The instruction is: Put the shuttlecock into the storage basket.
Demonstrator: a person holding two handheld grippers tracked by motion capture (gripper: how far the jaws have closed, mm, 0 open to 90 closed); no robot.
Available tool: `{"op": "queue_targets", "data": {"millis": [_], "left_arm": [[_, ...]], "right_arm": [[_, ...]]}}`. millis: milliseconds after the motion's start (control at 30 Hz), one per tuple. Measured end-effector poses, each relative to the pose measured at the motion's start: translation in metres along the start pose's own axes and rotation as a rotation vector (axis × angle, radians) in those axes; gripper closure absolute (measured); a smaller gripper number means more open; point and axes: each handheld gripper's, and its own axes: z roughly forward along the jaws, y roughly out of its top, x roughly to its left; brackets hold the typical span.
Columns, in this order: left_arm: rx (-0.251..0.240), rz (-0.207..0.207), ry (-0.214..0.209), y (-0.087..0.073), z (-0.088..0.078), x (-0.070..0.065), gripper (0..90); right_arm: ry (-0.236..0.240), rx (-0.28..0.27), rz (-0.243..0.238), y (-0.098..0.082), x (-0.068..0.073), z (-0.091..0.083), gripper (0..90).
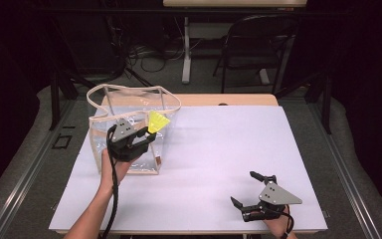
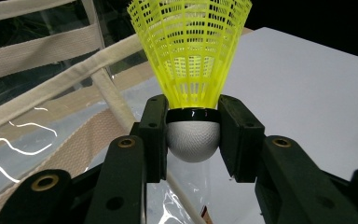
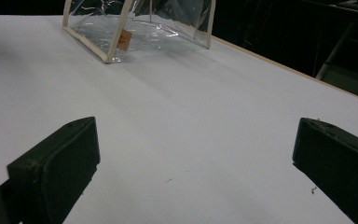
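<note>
A yellow plastic shuttlecock (image 1: 157, 121) (image 2: 189, 51) with a white cork head is clamped at its head in my left gripper (image 1: 146, 133) (image 2: 193, 140). It is held at the front right side of a clear plastic bag (image 1: 129, 130) (image 2: 51, 107) with cream fabric trim and handles, about level with the rim. The bag (image 3: 135, 32) stands open-topped at the left of the white table (image 1: 219, 154). My right gripper (image 1: 244, 190) (image 3: 200, 154) rests low near the table's front right edge, jaws wide apart with nothing between them.
A dark folding chair (image 1: 258, 47) and a table leg (image 1: 186, 50) stand beyond the far edge, with cables on the floor. The white surface (image 3: 191, 112) stretches bare between the bag and my right gripper.
</note>
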Motion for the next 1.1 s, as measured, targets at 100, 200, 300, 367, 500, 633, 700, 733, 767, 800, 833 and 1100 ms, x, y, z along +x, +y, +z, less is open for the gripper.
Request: {"op": "queue_targets", "data": {"millis": [100, 200, 300, 367, 500, 633, 700, 733, 767, 800, 833, 1100], "left_arm": [[-0.003, 0.001, 0.000, 0.0016, -0.0005, 0.0007, 64.7], [-0.004, -0.001, -0.002, 0.0024, -0.0001, 0.0008, 64.7], [-0.002, 0.003, -0.004, 0.0027, -0.0004, -0.0002, 64.7], [-0.001, 0.005, -0.005, 0.0027, -0.0011, -0.0012, 64.7], [-0.004, 0.012, -0.008, 0.0032, -0.0032, -0.0035, 64.7], [-0.010, 0.018, -0.011, 0.0041, -0.0051, -0.0061, 64.7], [-0.012, 0.017, -0.011, 0.0047, -0.0058, -0.0063, 64.7], [-0.013, 0.020, -0.009, 0.0050, -0.0063, -0.0062, 64.7], [-0.015, 0.019, -0.009, 0.0053, -0.0067, -0.0058, 64.7], [-0.018, 0.015, -0.010, 0.0055, -0.0069, -0.0057, 64.7], [-0.020, 0.016, -0.007, 0.0058, -0.0073, -0.0054, 64.7], [-0.035, 0.015, 0.002, 0.0083, -0.0100, -0.0025, 64.7]], "right_arm": [[0.001, 0.000, 0.000, 0.0000, 0.0001, 0.0003, 0.0], [0.001, -0.001, 0.000, -0.0001, 0.0000, 0.0003, 0.0], [0.000, 0.000, 0.002, -0.0001, -0.0001, 0.0003, 0.1], [0.001, 0.000, 0.001, -0.0001, -0.0001, 0.0004, 0.1], [0.001, 0.000, 0.001, -0.0002, -0.0002, 0.0005, 0.1], [0.001, 0.001, 0.001, -0.0001, -0.0001, 0.0005, 0.1], [0.000, 0.000, 0.001, -0.0001, -0.0001, 0.0004, 0.1], [0.000, 0.001, 0.001, -0.0001, -0.0001, 0.0003, 0.1], [0.000, 0.000, 0.001, -0.0001, -0.0002, 0.0003, 0.1], [0.000, 0.001, 0.002, -0.0002, -0.0002, 0.0001, 0.1], [0.000, 0.000, 0.001, -0.0002, -0.0003, 0.0001, 0.1], [0.000, 0.001, 0.001, -0.0002, -0.0003, 0.0001, 0.1]]}}
